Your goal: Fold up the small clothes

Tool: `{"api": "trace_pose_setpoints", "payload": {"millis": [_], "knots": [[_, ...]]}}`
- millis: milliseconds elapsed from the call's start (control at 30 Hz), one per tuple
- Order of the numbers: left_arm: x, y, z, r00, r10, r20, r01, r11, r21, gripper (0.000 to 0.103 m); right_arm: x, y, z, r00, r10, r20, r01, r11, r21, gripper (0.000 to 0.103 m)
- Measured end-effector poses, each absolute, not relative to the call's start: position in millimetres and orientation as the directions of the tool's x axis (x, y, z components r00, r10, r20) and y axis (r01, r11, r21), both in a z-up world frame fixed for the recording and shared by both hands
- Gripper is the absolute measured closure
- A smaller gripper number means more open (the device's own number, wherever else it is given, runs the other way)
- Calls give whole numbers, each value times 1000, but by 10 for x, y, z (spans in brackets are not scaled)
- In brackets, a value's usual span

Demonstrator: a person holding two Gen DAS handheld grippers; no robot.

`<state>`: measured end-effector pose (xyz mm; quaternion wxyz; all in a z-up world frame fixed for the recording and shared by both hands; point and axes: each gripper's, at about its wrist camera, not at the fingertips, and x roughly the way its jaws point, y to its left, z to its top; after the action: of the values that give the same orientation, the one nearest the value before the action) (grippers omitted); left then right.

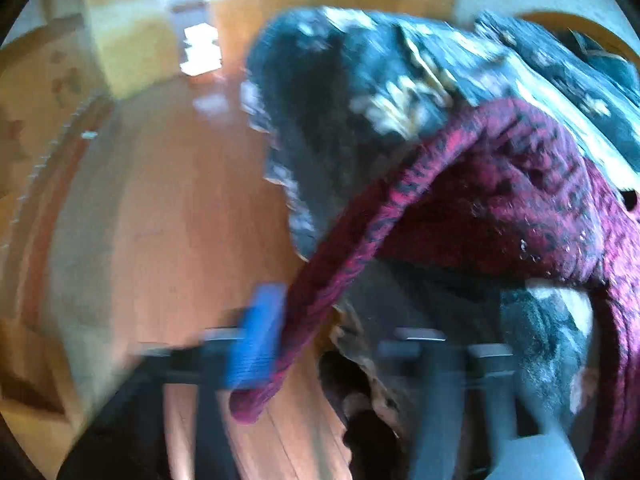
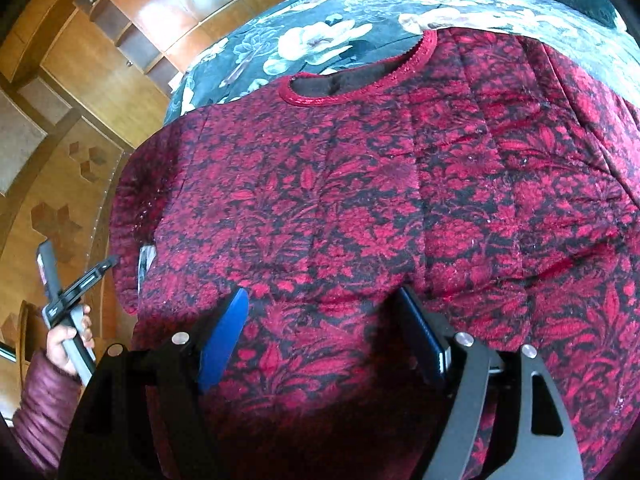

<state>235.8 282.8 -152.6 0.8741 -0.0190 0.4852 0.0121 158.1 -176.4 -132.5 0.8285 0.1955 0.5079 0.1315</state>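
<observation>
Sweater (image 2: 360, 200) lies flat on the flowered bedspread (image 2: 320, 40), its edge apparently pinched in the closed left claw (image 1: 280, 340), right claw (image 2: 320, 332) wide above it; a weak pinch could let the fold slip.

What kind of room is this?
Probably a home bedroom: red patterned garment spread on a floral bedspread, wooden cabinets along the wall, wood floor.

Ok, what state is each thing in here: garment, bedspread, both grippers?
Red-and-black floral garment: spread flat, front up, unfolded.
Dark floral bedspread: lying under the garment.
Right gripper: open, hovering above the garment's lower part, holding nothing.
Left gripper: at the garment's sleeve edge; grip unclear.
</observation>
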Motion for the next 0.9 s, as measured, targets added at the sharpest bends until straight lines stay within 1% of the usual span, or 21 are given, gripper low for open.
{"api": "trace_pose_setpoints", "payload": {"millis": [67, 100, 167, 233, 300, 333, 367, 400, 433, 467, 500, 533, 567, 600, 667, 700, 767, 833, 900], "knots": [[2456, 2894, -1469, 516, -75, -854, 22, 997, -74, 97, 1568, -1806, -1305, 451, 418, -789, -16, 887, 461, 26], [2487, 2932, -1411, 518, -83, -851, 40, 997, -73, 97, 1579, -1807, -1318, 451, 418, -788, -16, 887, 462, 26], [2639, 3115, -1266, 516, -122, -848, 47, 992, -115, 97, 1586, -1805, -1321, 452, 421, -786, -19, 886, 463, 25], [2847, 3345, -1140, 502, -107, -858, 25, 994, -109, 97, 1601, -1794, -1341, 456, 425, -782, -26, 884, 466, 23], [3073, 3493, -1094, 481, 2, -877, -29, 999, -14, 97, 1620, -1785, -1362, 458, 424, -782, -27, 885, 464, 23], [3192, 3550, -1078, 470, 39, -882, -51, 999, 17, 94, 1628, -1778, -1369, 458, 426, -780, -29, 885, 466, 22], [3358, 3565, -1076, 457, 80, -886, -72, 996, 53, 83, 1636, -1776, -1374, 458, 427, -780, -30, 884, 466, 21], [3446, 3549, -1088, 450, 123, -885, -91, 992, 92, 79, 1643, -1775, -1379, 459, 427, -779, -29, 884, 467, 21], [3519, 3535, -1085, 452, 206, -868, -130, 978, 164, 77, 1647, -1773, -1383, 460, 427, -779, -30, 884, 467, 21], [3586, 3528, -1087, 454, 286, -844, -175, 957, 231, 63, 1648, -1773, -1389, 460, 429, -777, -32, 883, 469, 20], [3639, 3545, -1088, 449, 312, -837, -223, 947, 233, 50, 1647, -1777, -1394, 461, 433, -775, -34, 881, 472, 20], [3636, 3591, -1069, 460, 278, -843, -255, 951, 175, 34, 1649, -1777, -1397, 461, 433, -774, -36, 881, 472, 20], [3558, 3634, -1033, 494, 234, -837, -309, 947, 83, 34, 1647, -1778, -1401, 462, 436, -773, -40, 880, 473, 19], [3478, 3644, -1018, 518, 187, -835, -327, 945, 9, 34, 1643, -1783, -1404, 463, 437, -771, -41, 880, 474, 19], [3306, 3592, -1053, 546, 34, -837, -313, 935, -166, 34, 1644, -1767, -1418, 464, 439, -769, -50, 880, 472, 16], [3126, 3522, -1096, 561, -51, -826, -303, 916, -262, 34, 1645, -1757, -1420, 465, 437, -770, -54, 882, 468, 16], [2862, 3395, -1221, 570, -197, -798, -279, 867, -413, 34, 1639, -1735, -1421, 468, 433, -770, -57, 885, 463, 15], [2637, 3247, -1395, 555, -290, -780, -291, 810, -509, 34, 1632, -1735, -1424, 472, 436, -767, -58, 883, 466, 15], [2494, 3068, -1558, 557, -369, -744, -298, 747, -594, 34, 1625, -1731, -1426, 474, 437, -764, -60, 882, 467, 15]]}}
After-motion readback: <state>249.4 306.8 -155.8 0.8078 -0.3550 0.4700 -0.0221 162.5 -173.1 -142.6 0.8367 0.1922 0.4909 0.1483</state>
